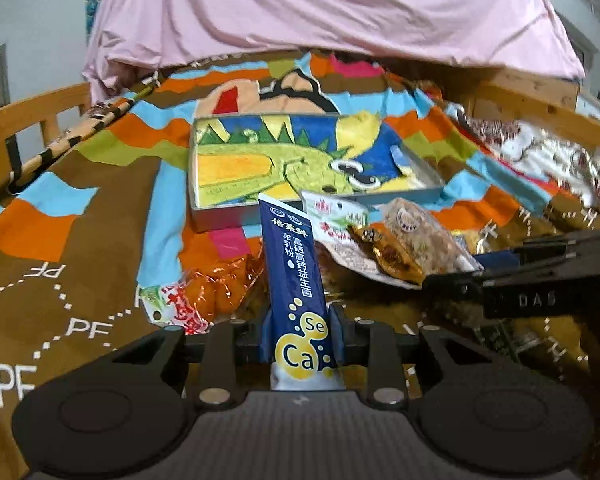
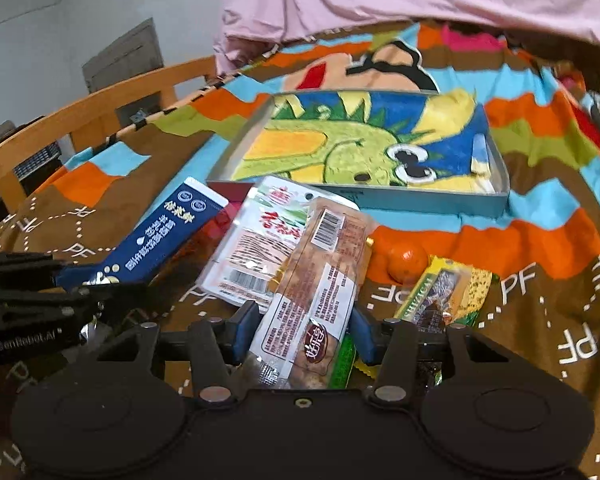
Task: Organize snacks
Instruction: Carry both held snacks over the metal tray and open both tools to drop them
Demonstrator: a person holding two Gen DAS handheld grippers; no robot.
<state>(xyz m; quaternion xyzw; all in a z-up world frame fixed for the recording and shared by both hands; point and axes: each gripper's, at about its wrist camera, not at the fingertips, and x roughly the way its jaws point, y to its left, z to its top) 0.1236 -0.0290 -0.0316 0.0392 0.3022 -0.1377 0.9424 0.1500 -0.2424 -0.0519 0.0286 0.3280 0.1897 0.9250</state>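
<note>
My left gripper (image 1: 302, 322) is shut on a long dark-blue sachet (image 1: 292, 264) with "Se Ca" bubbles, which stands up between the pads. In the right wrist view the same sachet (image 2: 160, 240) slants up from the left gripper (image 2: 80, 284). A clear-wrapped nut bar (image 2: 320, 280) with a barcode label runs forward between the pads of my right gripper (image 2: 304, 332), which is shut on it. From the left wrist view, that bar (image 1: 424, 240) sticks out of the right gripper (image 1: 460, 268). Beyond both lies a shallow open box (image 2: 420, 200) with a crocodile picture inside (image 1: 220, 216).
On the patterned blanket lie a white-red-green packet (image 2: 252, 240), an orange fruit (image 2: 408, 260), a green-yellow packet (image 2: 448, 292), an orange-wrapped pack (image 1: 216, 288) and a gold-wrapped sweet (image 1: 388, 256). Pink cloth (image 1: 320, 8) hangs behind. A wooden rail (image 1: 32, 112) borders the left.
</note>
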